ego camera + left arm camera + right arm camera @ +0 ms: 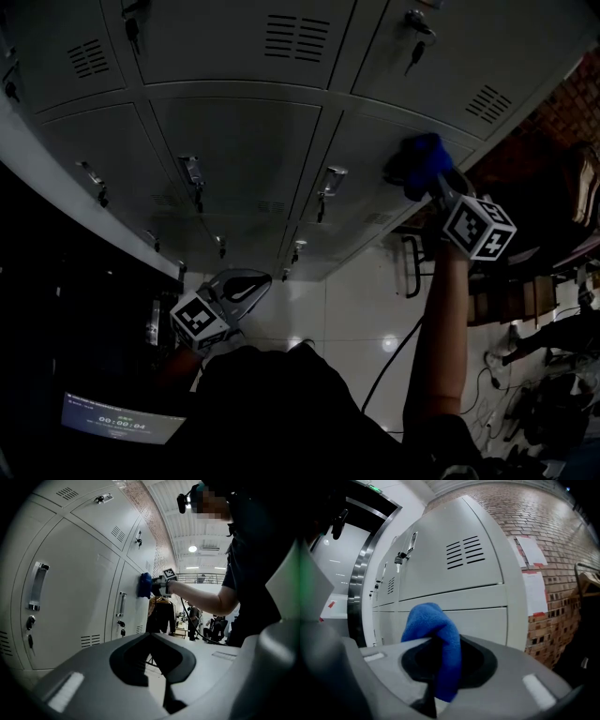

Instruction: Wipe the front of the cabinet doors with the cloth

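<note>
1. The right gripper point(439, 186) grips the blue cloth point(420, 161), which is pressed against an end cabinet door point(375, 150) beside the brick wall point(562, 536).
2. The left gripper point(234, 295) hangs away from the doors, jaws together, empty.
3. A handle point(330, 178) protrudes from that door beside the cloth; keys point(415, 52) dangle from a neighbouring door.

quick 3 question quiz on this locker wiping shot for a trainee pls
1. Pick one: what is the right gripper clamped on?
A. a blue cloth
B. a locker key
C. nothing

2. True or false: the left gripper is pressing on a locker door.

3. Fill in: the wall beside the locker column being wiped is made of ____.

Key: 1 A. 2 false: it hangs low, apart from the lockers, jaws together on nothing. 3 brick.
</note>
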The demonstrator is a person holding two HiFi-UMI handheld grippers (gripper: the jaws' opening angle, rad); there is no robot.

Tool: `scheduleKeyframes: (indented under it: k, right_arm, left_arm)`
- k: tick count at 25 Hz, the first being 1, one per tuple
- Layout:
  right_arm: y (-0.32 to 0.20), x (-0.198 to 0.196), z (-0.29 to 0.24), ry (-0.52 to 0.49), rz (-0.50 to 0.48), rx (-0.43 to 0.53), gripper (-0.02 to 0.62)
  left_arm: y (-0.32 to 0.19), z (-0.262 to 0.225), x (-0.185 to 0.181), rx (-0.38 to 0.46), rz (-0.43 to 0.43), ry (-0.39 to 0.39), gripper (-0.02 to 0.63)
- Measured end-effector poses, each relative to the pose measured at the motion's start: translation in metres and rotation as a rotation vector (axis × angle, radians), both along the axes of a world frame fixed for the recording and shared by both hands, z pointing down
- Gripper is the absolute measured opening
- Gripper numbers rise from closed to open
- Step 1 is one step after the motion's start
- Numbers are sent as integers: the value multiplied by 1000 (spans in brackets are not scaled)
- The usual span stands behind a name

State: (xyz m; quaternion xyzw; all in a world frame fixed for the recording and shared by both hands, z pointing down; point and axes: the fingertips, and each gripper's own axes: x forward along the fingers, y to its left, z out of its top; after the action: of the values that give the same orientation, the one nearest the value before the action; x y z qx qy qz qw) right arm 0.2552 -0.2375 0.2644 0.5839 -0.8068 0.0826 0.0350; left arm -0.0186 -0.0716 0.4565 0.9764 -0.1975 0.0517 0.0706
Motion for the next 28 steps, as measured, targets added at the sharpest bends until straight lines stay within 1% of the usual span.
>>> scheduleKeyframes:
  k: [3, 7, 12, 15, 18, 20, 22, 25, 28]
  right_arm:
    - [3, 25, 1, 13, 37, -3, 69]
    - [7, 54, 1, 17, 90, -12, 69]
    - [11, 94, 2, 45, 182, -7, 69]
    - [14, 109, 4, 45, 229, -4, 69]
    - [17, 112, 5, 39, 250, 2, 69]
    - [22, 103, 4, 27, 242, 17, 69]
    - [27, 80, 4, 5, 202, 34, 69]
    - [30, 30, 10, -21, 110, 45, 69]
    - [26, -23, 25, -17, 14, 27, 69]
  left_arm:
    - [1, -2, 2, 5, 8, 10, 0]
    - [2, 5, -1, -4, -1, 4, 0]
    - [4, 1, 1, -7, 4, -1, 0]
    - [5, 1, 3, -8, 12, 5, 0]
    - [6, 5, 3, -7, 18, 4, 0]
    - [6, 7, 2, -10, 16, 2, 0]
    - [6, 6, 1, -12, 11, 7, 0]
    - [5, 3, 0, -14, 8, 10, 0]
    - [5, 3, -1, -14, 4, 19, 0]
